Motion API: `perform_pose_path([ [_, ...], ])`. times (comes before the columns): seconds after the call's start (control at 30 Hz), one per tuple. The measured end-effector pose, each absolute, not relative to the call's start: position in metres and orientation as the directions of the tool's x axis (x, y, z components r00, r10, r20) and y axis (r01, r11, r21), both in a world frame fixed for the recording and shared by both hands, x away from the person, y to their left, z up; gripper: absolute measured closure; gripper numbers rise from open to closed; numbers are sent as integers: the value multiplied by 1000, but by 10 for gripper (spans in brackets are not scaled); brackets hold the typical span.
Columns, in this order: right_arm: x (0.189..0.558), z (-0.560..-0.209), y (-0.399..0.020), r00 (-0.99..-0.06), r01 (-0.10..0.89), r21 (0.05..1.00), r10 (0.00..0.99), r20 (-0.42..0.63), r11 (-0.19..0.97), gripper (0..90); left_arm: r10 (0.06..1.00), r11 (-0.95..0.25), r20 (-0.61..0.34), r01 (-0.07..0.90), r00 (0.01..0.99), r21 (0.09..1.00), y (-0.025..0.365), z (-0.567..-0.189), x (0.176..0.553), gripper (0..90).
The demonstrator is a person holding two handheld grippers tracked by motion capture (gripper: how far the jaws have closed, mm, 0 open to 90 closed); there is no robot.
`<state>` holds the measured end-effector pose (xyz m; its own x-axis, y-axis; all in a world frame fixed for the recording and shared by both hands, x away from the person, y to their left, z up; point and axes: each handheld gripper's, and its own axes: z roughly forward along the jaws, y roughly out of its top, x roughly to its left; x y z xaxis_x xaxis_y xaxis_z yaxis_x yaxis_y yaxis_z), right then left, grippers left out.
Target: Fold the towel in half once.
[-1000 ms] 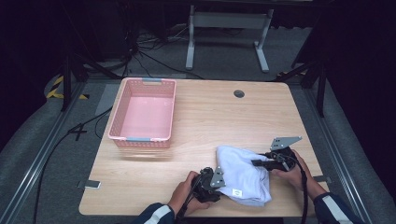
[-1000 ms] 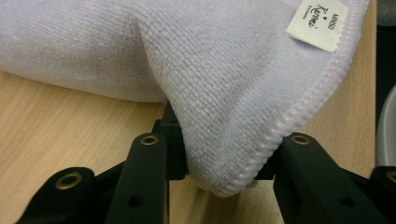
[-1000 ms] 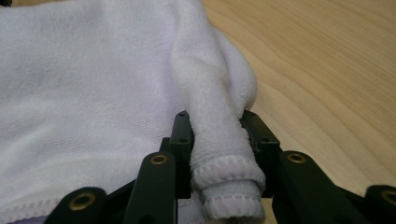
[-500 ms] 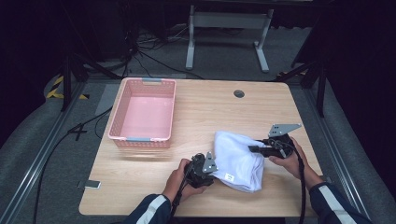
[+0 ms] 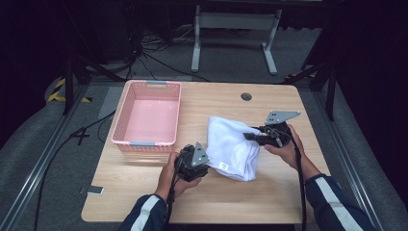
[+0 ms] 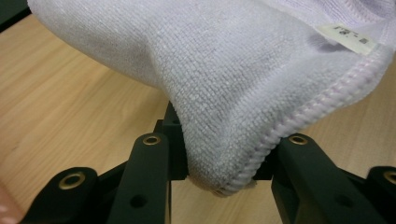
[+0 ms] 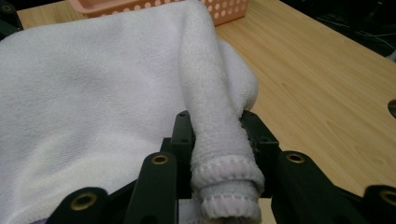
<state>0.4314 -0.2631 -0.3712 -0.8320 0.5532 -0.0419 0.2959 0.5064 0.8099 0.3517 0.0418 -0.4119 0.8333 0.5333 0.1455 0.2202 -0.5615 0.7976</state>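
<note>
A white towel (image 5: 231, 144) with a pale pink hem and a small label hangs in a bunched fold over the wooden table (image 5: 226, 207), lifted between both hands. My left gripper (image 5: 204, 156) is shut on its lower left corner; in the left gripper view the hemmed towel (image 6: 224, 93) is pinched between the jaws of that gripper (image 6: 222, 161). My right gripper (image 5: 248, 136) is shut on the towel's right edge. Seen from the right gripper view, a rolled fold of the towel (image 7: 215, 121) is clamped between the right gripper (image 7: 224, 156) jaws.
A pink perforated basket (image 5: 126, 126) stands on the table's left half, and its rim (image 7: 163, 7) appears behind the towel. A small round grommet hole (image 5: 246, 96) sits near the table's far edge. A small grey object (image 5: 92, 190) lies at the front left corner.
Both grippers have risen and moved away from the front edge, carrying the towel up and toward the middle of the table. The towel hangs more bunched and taller than before.
</note>
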Motion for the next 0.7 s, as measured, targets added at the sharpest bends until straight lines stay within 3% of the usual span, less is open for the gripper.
perform_pose_path([
  [0.2,444,-360,-242,-843,281,819,537,-39,500,698,582,-544,187,208,791,813,60,-401,352,672],
  [0.7,475,-327,-173,-878,192,829,469,-94,525,695,701,-473,179,262,690,841,112,-381,354,672],
])
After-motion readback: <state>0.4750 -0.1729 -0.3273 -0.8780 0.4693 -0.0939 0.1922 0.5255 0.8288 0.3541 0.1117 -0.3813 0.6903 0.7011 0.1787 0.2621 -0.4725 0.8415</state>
